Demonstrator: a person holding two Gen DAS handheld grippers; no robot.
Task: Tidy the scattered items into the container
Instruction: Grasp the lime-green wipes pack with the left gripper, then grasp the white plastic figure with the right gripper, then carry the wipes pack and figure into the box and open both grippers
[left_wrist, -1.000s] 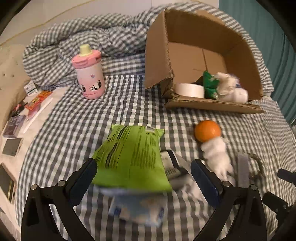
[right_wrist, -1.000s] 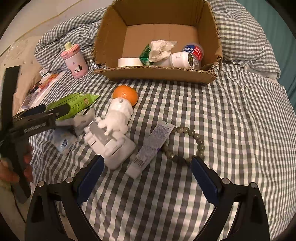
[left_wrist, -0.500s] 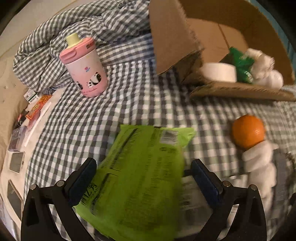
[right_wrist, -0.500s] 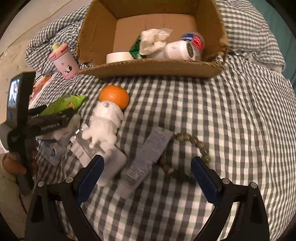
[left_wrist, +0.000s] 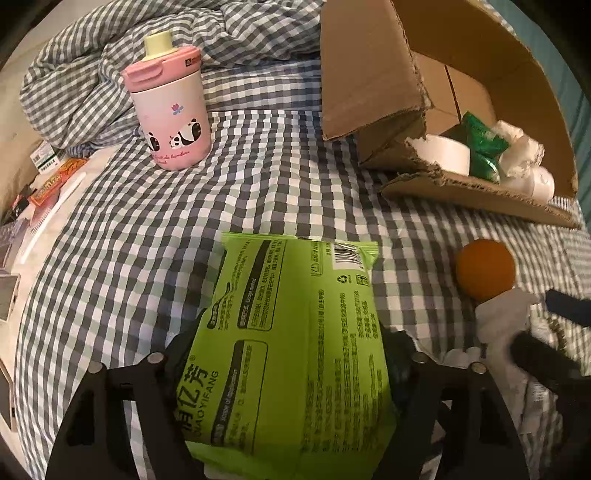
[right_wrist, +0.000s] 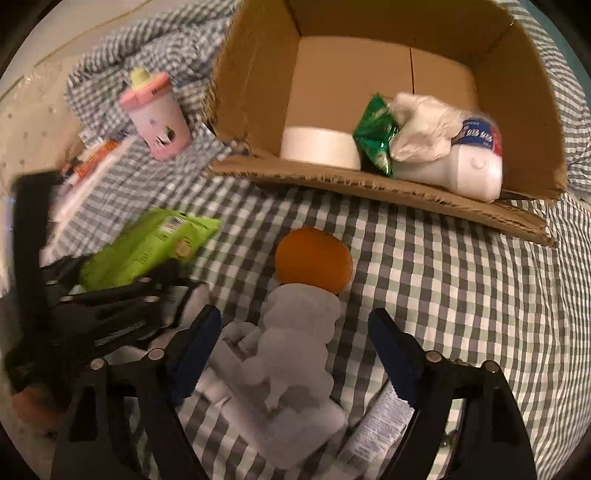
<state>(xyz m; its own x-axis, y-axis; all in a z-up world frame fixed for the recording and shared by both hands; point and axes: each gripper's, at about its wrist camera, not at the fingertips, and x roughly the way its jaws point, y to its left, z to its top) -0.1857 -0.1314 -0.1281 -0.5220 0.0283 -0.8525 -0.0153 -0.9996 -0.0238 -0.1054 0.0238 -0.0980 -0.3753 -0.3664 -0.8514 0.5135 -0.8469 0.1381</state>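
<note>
A green wipes pack (left_wrist: 295, 332) fills the space between the fingers of my left gripper (left_wrist: 288, 350), whose jaws are closing and press its two sides. In the right wrist view my right gripper (right_wrist: 295, 321) straddles a white figurine (right_wrist: 295, 350) lying on the checked bedcover; its jaws are closing, with small gaps still showing on both sides. An orange (right_wrist: 314, 258) touches the figurine's far end. The cardboard box (right_wrist: 369, 181) lies open behind, holding a white tape roll (right_wrist: 319, 146), a green packet (right_wrist: 375, 136) and a white bottle (right_wrist: 450, 173).
A pink panda cup (left_wrist: 170, 110) stands upright at the far left by the crumpled duvet (left_wrist: 92, 74). Small boxes and flat items (left_wrist: 48, 184) line the bed's left edge. A tube (right_wrist: 376, 424) lies under my right finger. The box's torn front flap (left_wrist: 480, 199) rests flat.
My left gripper came down onto the green pack and its jaws narrowed onto it. My right gripper slid left from the tube and beads to over the white figurine, with jaws narrower.
</note>
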